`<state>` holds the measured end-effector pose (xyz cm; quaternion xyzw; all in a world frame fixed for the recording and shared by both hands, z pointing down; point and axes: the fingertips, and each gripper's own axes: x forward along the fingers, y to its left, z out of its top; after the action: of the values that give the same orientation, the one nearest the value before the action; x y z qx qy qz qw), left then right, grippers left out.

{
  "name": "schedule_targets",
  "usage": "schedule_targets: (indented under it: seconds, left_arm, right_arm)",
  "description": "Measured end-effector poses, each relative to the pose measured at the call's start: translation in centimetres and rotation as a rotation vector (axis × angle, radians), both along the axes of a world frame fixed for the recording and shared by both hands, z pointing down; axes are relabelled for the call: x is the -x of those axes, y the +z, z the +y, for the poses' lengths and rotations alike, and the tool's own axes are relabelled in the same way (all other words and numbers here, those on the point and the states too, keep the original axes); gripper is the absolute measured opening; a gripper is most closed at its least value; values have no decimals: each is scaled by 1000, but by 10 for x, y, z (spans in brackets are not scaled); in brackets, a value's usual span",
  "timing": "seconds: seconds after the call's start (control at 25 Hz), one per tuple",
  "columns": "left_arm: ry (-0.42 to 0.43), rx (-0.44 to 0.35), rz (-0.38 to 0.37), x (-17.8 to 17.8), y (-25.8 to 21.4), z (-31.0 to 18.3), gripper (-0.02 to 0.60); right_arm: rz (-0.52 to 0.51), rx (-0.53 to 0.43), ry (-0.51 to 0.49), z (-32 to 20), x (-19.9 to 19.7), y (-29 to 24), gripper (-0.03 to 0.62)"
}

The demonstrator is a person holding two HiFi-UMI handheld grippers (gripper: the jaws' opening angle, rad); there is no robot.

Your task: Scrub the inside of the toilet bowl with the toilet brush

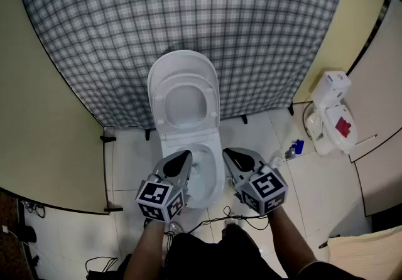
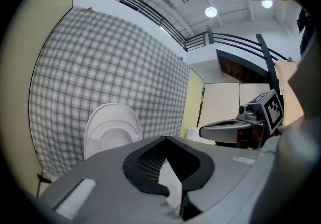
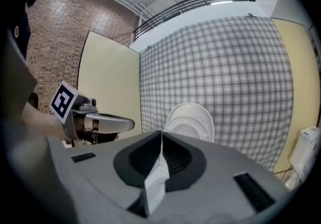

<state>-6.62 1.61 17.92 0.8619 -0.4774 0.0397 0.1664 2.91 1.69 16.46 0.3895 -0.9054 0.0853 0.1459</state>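
A white toilet (image 1: 188,140) stands against a checked curtain, its lid (image 1: 183,68) and seat (image 1: 182,104) raised. The bowl (image 1: 202,178) is open below them. My left gripper (image 1: 183,159) hovers over the bowl's front left rim and my right gripper (image 1: 231,156) over its front right rim. Both are shut with nothing between the jaws. In the left gripper view the left gripper (image 2: 164,139) points at the raised lid (image 2: 111,128), with the right gripper (image 2: 225,130) beside it. The right gripper (image 3: 161,135) faces the lid (image 3: 189,121) too. I cannot make out a toilet brush.
The checked curtain (image 1: 188,9) fills the back, with yellow partition panels (image 1: 44,134) on both sides. A white unit with a red label (image 1: 333,115) sits on the floor at right, small blue and clear items (image 1: 294,149) beside it. Cables (image 1: 220,217) lie on the tiles by the person's feet.
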Motion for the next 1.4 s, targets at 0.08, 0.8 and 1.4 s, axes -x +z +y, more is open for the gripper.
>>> schedule_targets:
  seconds: [0.08, 0.8, 1.4]
  left_arm:
    - [10, 7, -10, 2, 20, -14, 9]
    - [164, 218, 5, -99, 230, -19, 9]
    - [229, 331, 1, -158, 357, -11, 9]
  right_arm:
    - [29, 17, 24, -15, -10, 26, 23]
    - [230, 349, 211, -7, -142, 285, 60]
    - [550, 597, 188, -37, -240, 520, 222]
